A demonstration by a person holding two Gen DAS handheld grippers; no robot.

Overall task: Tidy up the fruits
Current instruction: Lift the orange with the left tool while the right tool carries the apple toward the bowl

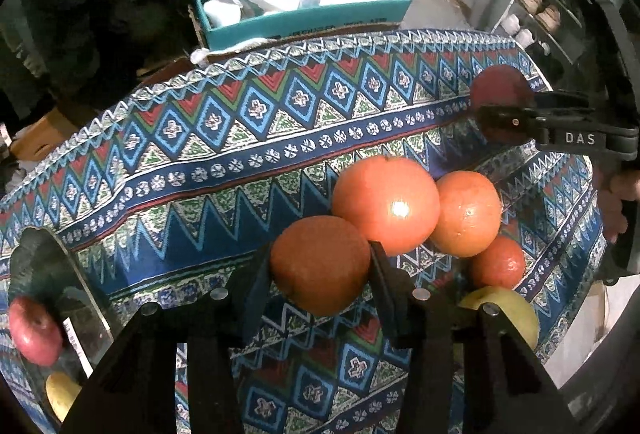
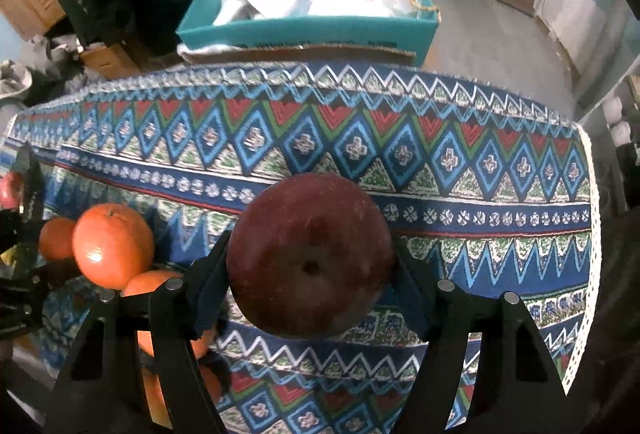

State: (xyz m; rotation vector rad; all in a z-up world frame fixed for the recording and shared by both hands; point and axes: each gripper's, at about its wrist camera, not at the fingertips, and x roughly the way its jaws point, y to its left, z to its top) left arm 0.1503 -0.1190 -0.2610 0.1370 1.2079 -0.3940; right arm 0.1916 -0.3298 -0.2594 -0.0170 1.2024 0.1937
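My left gripper (image 1: 320, 264) is shut on an orange (image 1: 320, 266) and holds it beside a cluster of oranges (image 1: 386, 204) on the patterned cloth. A yellow-green apple (image 1: 508, 310) lies just right of the cluster. My right gripper (image 2: 312, 254) is shut on a dark red apple (image 2: 310, 254) and holds it over the cloth; it shows far right in the left wrist view (image 1: 500, 114). In the right wrist view the oranges (image 2: 114, 244) lie at the left.
The table is covered with a blue patterned cloth (image 2: 400, 150). A teal box (image 2: 320, 30) of plastic bags stands behind the table. A mirror (image 1: 52, 298) at the left reflects a red apple and a yellow fruit. Shelves (image 1: 548, 14) stand at the far right.
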